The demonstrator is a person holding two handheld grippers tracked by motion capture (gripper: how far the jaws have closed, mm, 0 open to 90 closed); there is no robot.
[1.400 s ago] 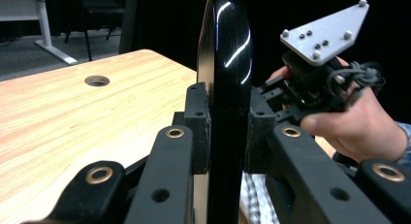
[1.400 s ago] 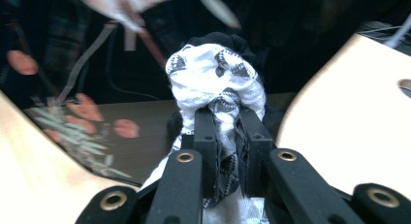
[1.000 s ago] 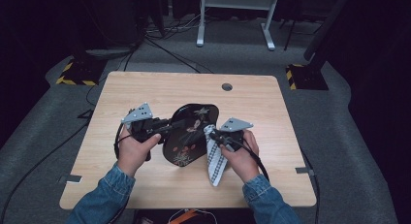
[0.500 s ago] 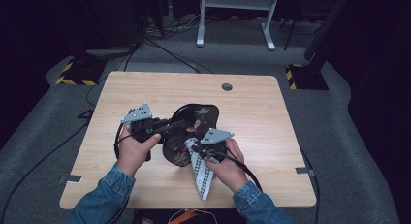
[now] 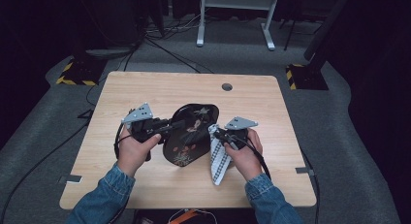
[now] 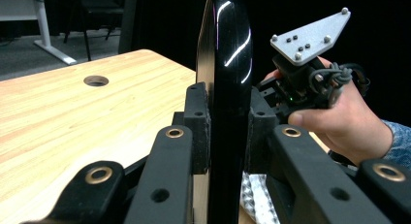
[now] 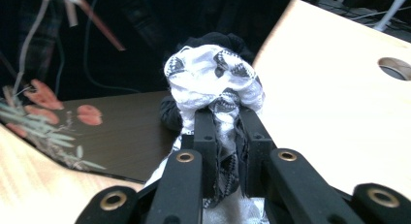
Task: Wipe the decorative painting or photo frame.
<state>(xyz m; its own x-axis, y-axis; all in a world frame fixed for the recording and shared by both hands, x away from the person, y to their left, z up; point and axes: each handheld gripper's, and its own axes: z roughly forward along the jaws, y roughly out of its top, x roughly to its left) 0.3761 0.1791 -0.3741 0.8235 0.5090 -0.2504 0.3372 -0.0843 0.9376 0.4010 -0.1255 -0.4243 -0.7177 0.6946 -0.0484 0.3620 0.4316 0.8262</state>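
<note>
A black lacquer tray (image 5: 191,132) painted with flowers is held at a slant over the table's middle. My left gripper (image 5: 169,124) is shut on its left rim. In the left gripper view the tray's glossy edge (image 6: 228,64) stands clamped between my left gripper's (image 6: 228,122) pads. My right gripper (image 5: 216,133) is shut on a white cloth with a black pattern (image 5: 219,158), which hangs down at the tray's right edge. In the right gripper view the bunched cloth (image 7: 213,73) bulges past the right gripper (image 7: 228,132), next to the tray's painted face (image 7: 106,132).
The wooden table (image 5: 160,90) has a round cable hole (image 5: 227,87) near its far edge. Cables trail from both grippers toward the person. A white desk frame (image 5: 232,20) and floor cables lie beyond the table. The other hand and its grey plate (image 6: 310,35) sit behind the tray.
The right gripper with the cloth swept left and toward the person along the tray, then came back to the tray's right edge. The left gripper and tray stayed put.
</note>
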